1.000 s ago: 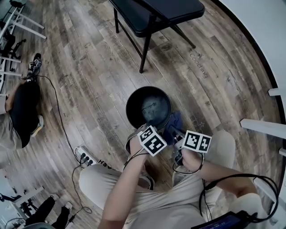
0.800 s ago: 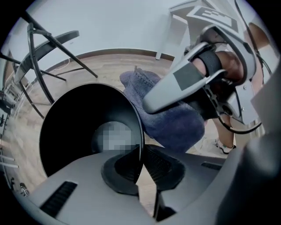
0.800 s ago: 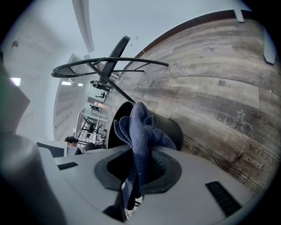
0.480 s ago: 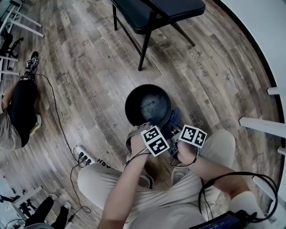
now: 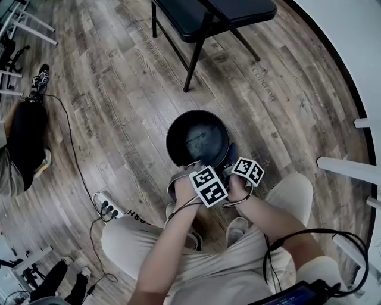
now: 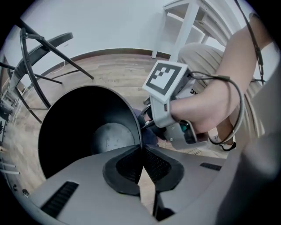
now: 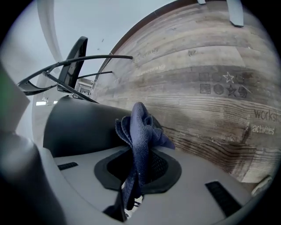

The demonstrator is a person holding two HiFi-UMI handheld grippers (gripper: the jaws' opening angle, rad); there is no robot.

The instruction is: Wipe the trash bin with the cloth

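The black round trash bin (image 5: 197, 138) stands on the wood floor just in front of the operator's knees. At its near rim (image 6: 138, 127), my left gripper (image 6: 141, 151) points steeply down, and its pads are shut on the thin rim edge. A dark blue cloth (image 7: 141, 127) is bunched between the pads of my right gripper (image 7: 139, 160), which is shut on it. The right gripper sits low beside the bin's outer wall (image 7: 79, 127), on its right side. In the head view the two marker cubes are close together, and a bit of the cloth (image 5: 231, 153) shows by the bin.
A black folding chair (image 5: 208, 18) stands beyond the bin. A power strip (image 5: 107, 208) with a cable lies on the floor to the left, near a crouching person (image 5: 24, 149). White frame legs (image 5: 351, 167) stand at the right. The operator's shoe (image 5: 238, 229) is under the hands.
My right gripper with the cloth has sunk and moved left, closer to the bin's side and the left gripper; less cloth shows. The left gripper has stayed at the rim.
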